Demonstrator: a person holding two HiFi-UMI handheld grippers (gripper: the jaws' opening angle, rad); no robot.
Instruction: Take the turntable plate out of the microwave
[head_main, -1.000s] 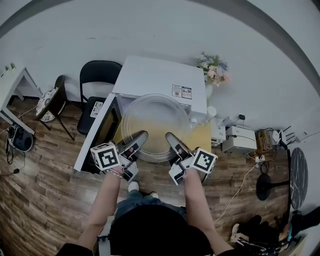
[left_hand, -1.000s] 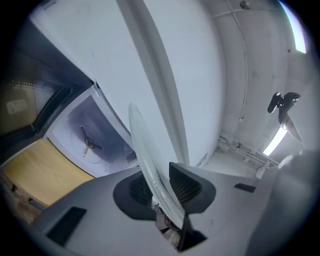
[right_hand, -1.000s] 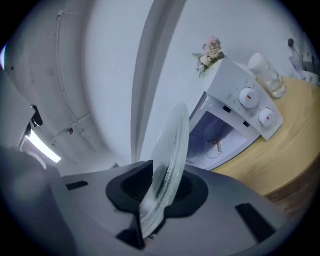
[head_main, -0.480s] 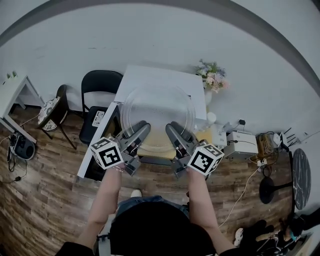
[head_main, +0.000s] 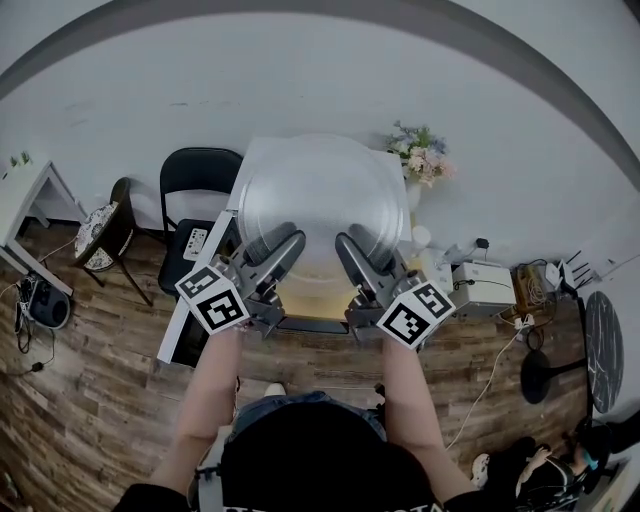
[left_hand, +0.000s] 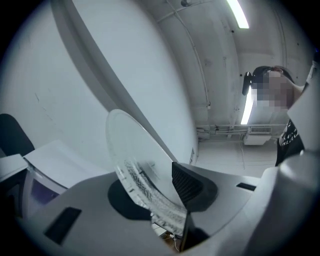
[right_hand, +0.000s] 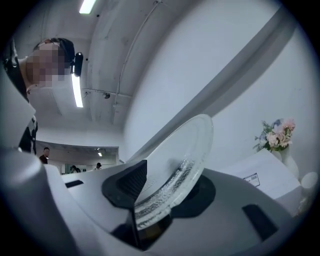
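Observation:
The clear glass turntable plate hangs in the air over the white microwave, whose door stands open to the left. My left gripper grips the plate's near left rim and my right gripper the near right rim. In the left gripper view the ribbed rim of the plate stands on edge between the jaws of the left gripper. In the right gripper view the plate lies tilted between the right gripper's jaws, which are opening while the pads still bear on the glass.
A black chair and a round-seated chair stand left of the microwave. Flowers in a vase sit at its right, with a white box and cables beyond. A white table is at far left.
Both grippers have risen together with the plate, from in front of the microwave's opening to above its top. The plate now covers most of the microwave's top in the head view.

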